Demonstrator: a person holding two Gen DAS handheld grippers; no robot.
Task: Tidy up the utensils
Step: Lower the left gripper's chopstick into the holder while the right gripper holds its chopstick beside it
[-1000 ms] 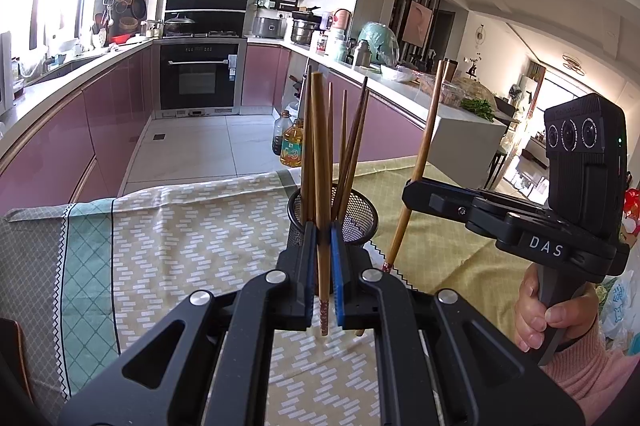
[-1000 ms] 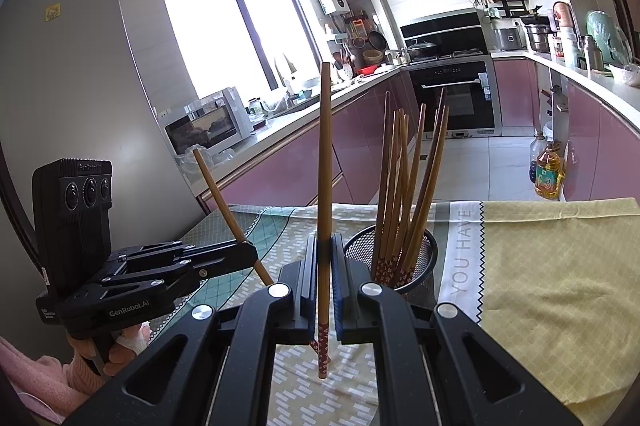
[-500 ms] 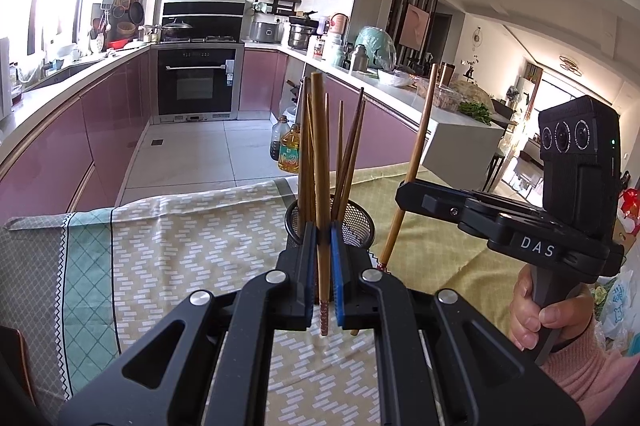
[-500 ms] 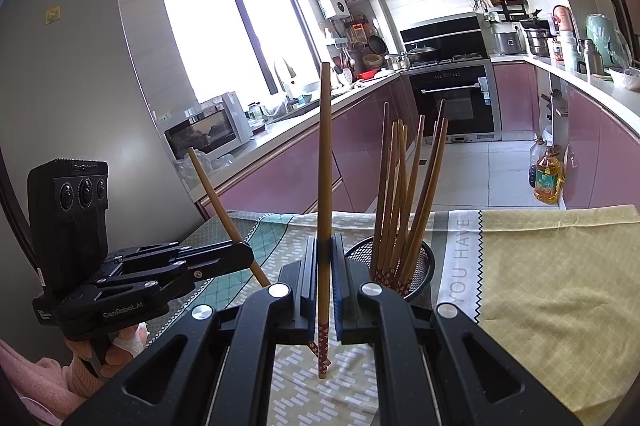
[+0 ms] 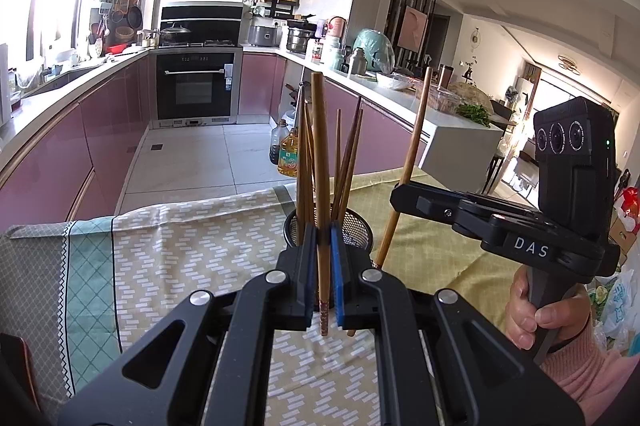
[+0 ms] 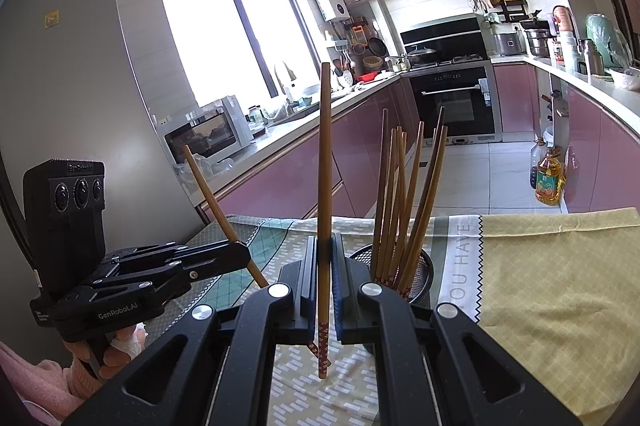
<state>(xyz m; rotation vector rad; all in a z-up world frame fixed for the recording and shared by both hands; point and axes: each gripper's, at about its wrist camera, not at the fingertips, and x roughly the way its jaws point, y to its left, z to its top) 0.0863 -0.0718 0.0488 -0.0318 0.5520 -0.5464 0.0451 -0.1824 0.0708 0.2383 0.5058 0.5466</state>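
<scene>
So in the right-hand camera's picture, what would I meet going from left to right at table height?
Left claw holding a slanted chopstick → upright chopstick in the right claw → mesh holder of chopsticks → yellow cloth.

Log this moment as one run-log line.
left claw: shut on chopstick | right claw: shut on chopstick | mesh holder: chopsticks inside
</scene>
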